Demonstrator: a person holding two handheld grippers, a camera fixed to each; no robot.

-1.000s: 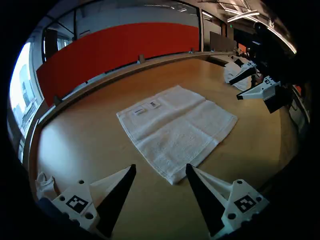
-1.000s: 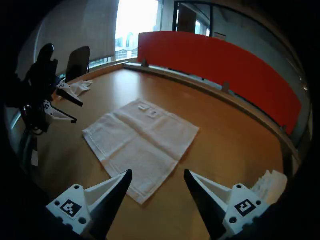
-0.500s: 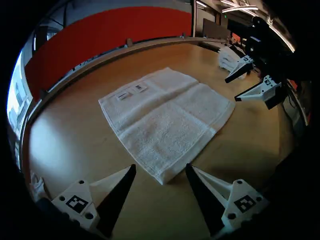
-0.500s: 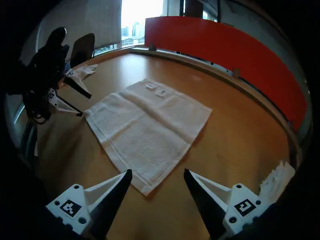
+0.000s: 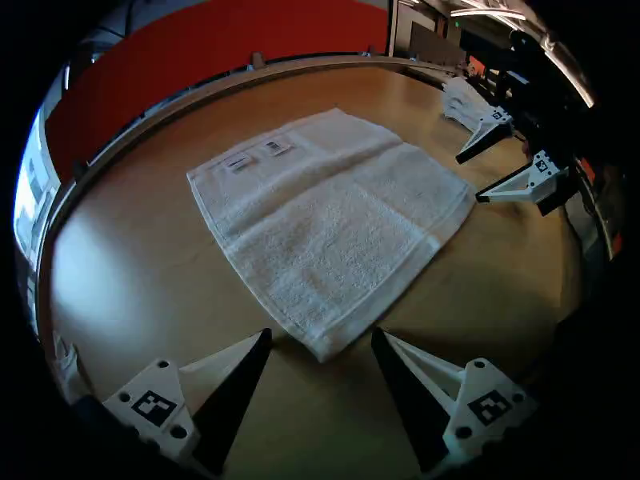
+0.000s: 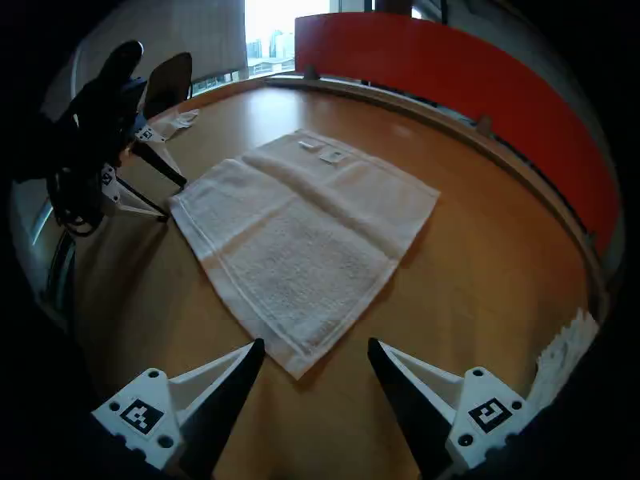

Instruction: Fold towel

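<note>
Status: fold not yet begun, by my reading. White towel [image 5: 328, 216] lies spread flat on the wooden tabletop [image 5: 136, 264], roughly central, with faint crease lines crossing it and two small labels [image 5: 256, 156] near its far edge. I cannot tell whether it is a single layer or already doubled.

Left gripper [image 5: 320, 336]: fingers wide apart, holding nothing, with the towel's nearest corner lying between them and not pinched. From the right gripper view this same unit [image 6: 176, 200] sits just beside the towel's [image 6: 304, 240] left corner.

Right gripper [image 6: 314, 344]: likewise wide and empty, straddling the corner nearest to it. The left gripper view shows it [image 5: 470, 178] just beside the adjacent corner.

Assessment: both tools are posted at the two ends of one towel edge. Remaining work is all of it: pinch both corners, lift, carry the edge over to the labelled side, lay it square. A spare white cloth [image 6: 180, 120] lies well apart on the table [image 6: 496, 264], and a red partition [image 6: 480, 72] runs behind.
</note>
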